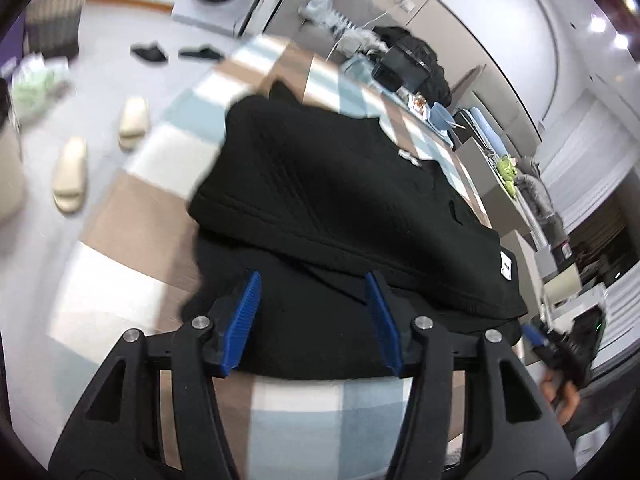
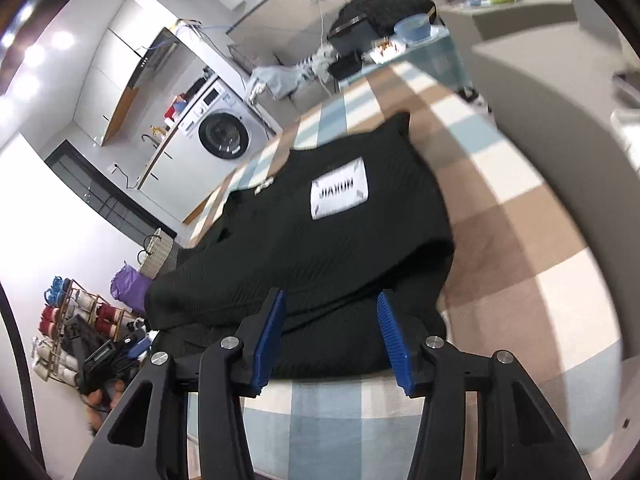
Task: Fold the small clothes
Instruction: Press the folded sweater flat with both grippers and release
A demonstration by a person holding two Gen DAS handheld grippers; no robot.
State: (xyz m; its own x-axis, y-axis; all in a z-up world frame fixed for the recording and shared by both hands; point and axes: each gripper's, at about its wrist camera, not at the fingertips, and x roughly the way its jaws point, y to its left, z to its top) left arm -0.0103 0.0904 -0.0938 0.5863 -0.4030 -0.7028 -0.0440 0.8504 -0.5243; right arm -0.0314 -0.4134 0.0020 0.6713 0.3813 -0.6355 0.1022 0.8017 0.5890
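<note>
Between your left gripper (image 1: 312, 324) and right gripper (image 2: 334, 336), both spread and pinching nothing, the folded black garment (image 1: 340, 208) lies on the checked cloth (image 2: 520, 240). Only the right view shows its white label (image 2: 339, 194); beyond stands a washing machine (image 2: 224, 136).

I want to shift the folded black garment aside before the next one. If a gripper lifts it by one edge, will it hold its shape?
Probably not. The black garment lies in soft folded layers that sag at the edges, so it would likely droop and unfold. Its ribbed knit looks thick, so perhaps fairly heavy for cloth. On the checked tablecloth, pushing would likely bunch it rather than slide it.
</note>
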